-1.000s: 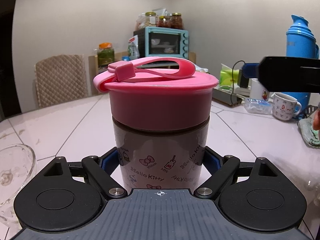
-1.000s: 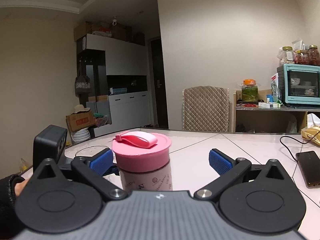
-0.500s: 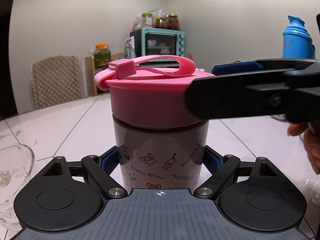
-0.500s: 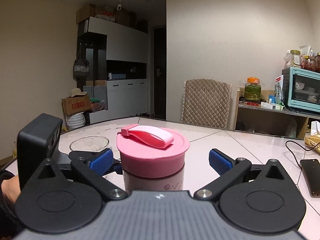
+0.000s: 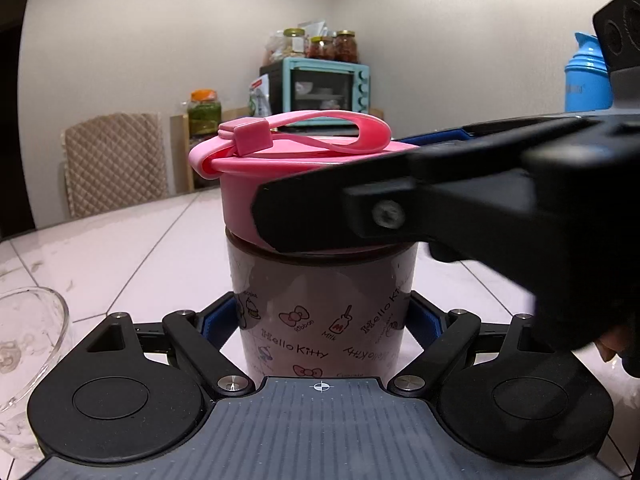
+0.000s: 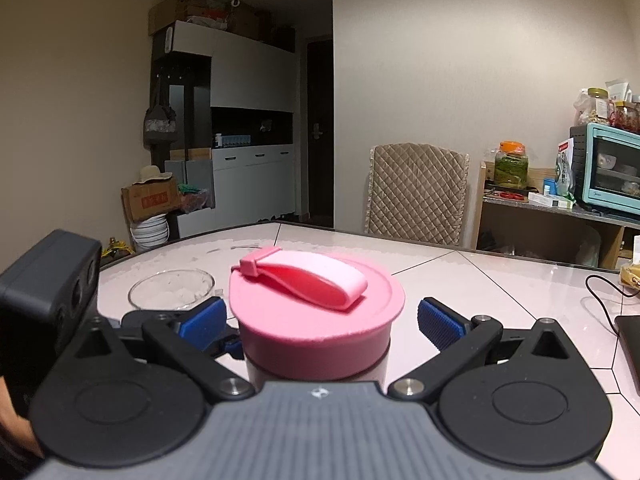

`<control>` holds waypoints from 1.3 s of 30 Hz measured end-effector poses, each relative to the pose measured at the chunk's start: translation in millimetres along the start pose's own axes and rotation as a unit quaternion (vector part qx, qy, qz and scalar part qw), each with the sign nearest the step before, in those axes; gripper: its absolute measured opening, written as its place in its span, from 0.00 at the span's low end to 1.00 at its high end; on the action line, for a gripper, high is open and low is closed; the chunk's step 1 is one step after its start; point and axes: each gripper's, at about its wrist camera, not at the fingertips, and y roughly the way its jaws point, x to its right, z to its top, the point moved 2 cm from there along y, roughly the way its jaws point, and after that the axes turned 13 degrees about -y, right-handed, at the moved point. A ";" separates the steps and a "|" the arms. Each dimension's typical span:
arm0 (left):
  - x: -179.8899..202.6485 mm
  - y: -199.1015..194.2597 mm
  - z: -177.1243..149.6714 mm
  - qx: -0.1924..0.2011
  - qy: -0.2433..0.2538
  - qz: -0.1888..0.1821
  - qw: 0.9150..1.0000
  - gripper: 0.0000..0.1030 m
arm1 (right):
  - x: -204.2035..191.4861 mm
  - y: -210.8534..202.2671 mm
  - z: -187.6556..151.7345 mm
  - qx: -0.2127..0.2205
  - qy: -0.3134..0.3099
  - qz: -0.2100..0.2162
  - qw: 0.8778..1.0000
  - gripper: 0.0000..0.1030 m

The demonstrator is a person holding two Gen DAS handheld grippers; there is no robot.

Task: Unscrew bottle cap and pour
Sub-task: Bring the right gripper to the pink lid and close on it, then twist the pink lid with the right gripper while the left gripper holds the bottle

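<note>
A squat bottle (image 5: 324, 308) with cartoon print stands upright on the white table. Its wide pink cap (image 5: 304, 176) has a strap folded over the top. My left gripper (image 5: 320, 322) is shut on the bottle's lower body, blue pads pressed to both sides. My right gripper (image 6: 320, 322) is open and straddles the pink cap (image 6: 316, 320) at rim height. Its blue pads (image 6: 440, 324) stand a little off the cap's sides. In the left wrist view one black finger of the right gripper (image 5: 400, 208) crosses in front of the cap.
A glass bowl (image 6: 172, 290) sits on the table just left of the bottle, its rim at the edge of the left wrist view (image 5: 28, 340). A phone and cable (image 6: 628, 344) lie at the right. A quilted chair (image 6: 416, 192) stands behind the table.
The right gripper has come in from the right and closed the distance until its open fingers flank the cap. The left gripper and bottle have stayed still.
</note>
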 end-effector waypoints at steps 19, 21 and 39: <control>20.4 7.7 -0.3 0.001 0.000 0.002 1.000 0.88 | 3.6 8.5 -4.3 0.002 0.005 0.013 1.000 0.83; 17.5 4.9 -2.7 0.001 0.001 0.003 1.000 0.87 | 6.7 8.4 -5.2 0.004 0.001 0.023 1.000 0.83; 15.1 7.0 -4.0 0.003 -0.001 0.005 1.000 0.87 | 50.6 12.2 -5.8 0.033 -0.077 0.217 0.973 0.83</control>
